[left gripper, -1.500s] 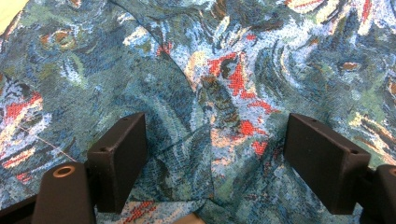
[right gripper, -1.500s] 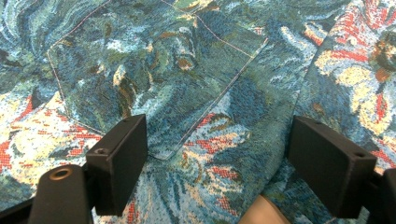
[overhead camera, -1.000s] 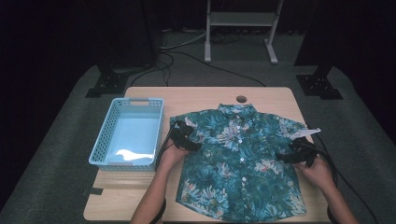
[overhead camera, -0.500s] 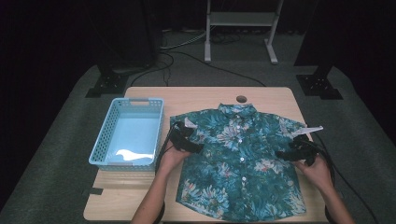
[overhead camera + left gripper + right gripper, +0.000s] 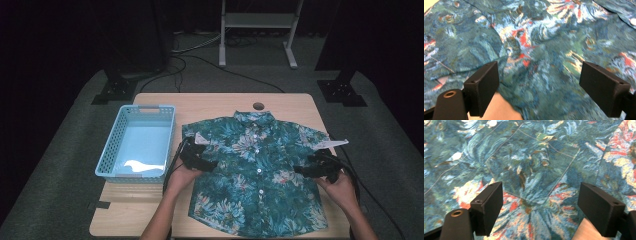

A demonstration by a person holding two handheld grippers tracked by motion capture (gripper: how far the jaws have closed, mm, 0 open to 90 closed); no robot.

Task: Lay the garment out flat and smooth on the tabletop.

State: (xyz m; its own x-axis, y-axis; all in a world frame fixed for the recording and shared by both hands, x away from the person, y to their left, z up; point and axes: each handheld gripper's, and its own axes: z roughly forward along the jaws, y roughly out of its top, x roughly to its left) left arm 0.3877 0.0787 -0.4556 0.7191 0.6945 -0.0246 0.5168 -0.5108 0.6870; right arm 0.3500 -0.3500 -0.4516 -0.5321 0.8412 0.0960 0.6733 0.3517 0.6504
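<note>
High view: left gripper (image 5: 209,165) and right gripper (image 5: 298,170), both gaping and holding nothing, are flanking the shirt (image 5: 255,175), whose collar-to-hem axis is running up-frame.

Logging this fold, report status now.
Left gripper open at shirt edge, jaws just widened, pinching nothing. Right gripper open at opposite edge. Shirt flat, buttoned. Basket off to the side.

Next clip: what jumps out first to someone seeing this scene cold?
A teal floral short-sleeved shirt lies spread flat, buttoned, across the right part of the wooden table. A light blue plastic basket sits to its left. The left gripper and right gripper rest open at the shirt's two sides.
</note>
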